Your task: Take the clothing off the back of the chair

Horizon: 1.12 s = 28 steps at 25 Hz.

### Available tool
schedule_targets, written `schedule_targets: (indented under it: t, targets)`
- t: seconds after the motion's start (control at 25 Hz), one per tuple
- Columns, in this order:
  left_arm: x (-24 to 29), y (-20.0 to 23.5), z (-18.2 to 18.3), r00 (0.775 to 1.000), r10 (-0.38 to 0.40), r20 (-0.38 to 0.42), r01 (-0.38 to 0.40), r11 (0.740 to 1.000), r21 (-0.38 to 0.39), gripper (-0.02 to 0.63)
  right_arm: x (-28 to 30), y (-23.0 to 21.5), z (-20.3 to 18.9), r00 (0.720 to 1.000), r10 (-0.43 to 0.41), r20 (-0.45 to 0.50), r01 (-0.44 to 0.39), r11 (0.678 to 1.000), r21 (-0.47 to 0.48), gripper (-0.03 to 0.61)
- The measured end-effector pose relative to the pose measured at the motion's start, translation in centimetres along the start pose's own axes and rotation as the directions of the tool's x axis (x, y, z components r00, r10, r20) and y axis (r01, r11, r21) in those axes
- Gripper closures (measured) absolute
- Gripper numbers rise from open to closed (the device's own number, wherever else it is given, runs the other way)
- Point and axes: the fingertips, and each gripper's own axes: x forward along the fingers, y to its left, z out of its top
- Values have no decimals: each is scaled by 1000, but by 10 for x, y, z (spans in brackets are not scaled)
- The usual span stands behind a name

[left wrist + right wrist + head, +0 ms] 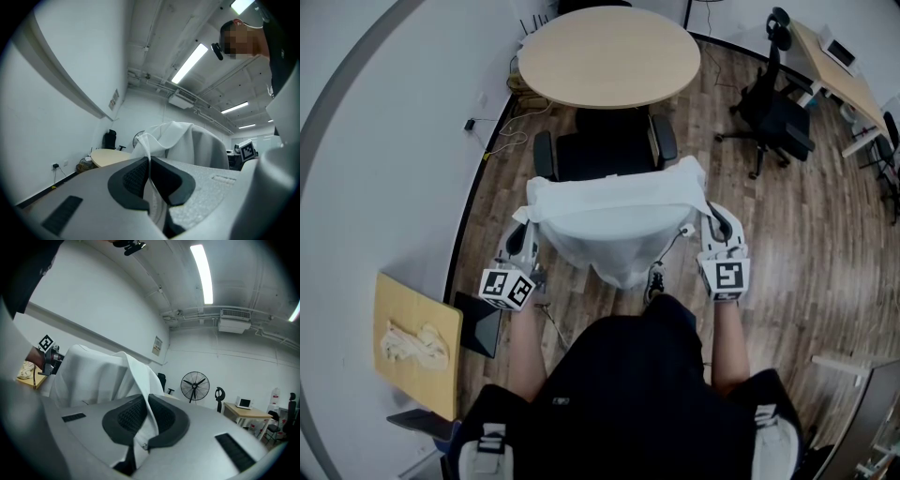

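A white garment (614, 211) is draped over the back of a black office chair (605, 155) in the head view. My left gripper (528, 236) holds the garment's left edge, and in the left gripper view its black pads (136, 180) pinch a fold of the white cloth (180, 143). My right gripper (709, 225) is at the garment's right edge. The right gripper view shows its pads (133, 416) clamped on a white fold (140, 376) that runs between them.
A round wooden table (609, 54) stands just beyond the chair. A second black office chair (778, 112) and a desk (839, 70) are at the far right. A wooden board (414, 342) with pale cloth sits at the lower left by the wall.
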Motion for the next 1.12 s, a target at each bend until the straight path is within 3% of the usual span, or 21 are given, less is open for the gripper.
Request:
schedule_targets:
  t: [0.4,0.72,0.92,1.12]
  targets:
    - [-20,7,13,998,38,45,-39,999,9,607,-10,4,2,1000,-22,-12,22,1000,-19,581]
    - [-46,10,20,995,51,84,-52,999,12,607,-25,16,17,999,-26,32,28,998,-48,580]
    - [-60,1,26,994,31,102,-34,999,23,607,-40,20,17,999,-50,9,50,998,-42,580]
    - [-73,-11,25,995,-2,97,0,1000,28,607,-57,30,24,997,-49,57,52,997,-58,581]
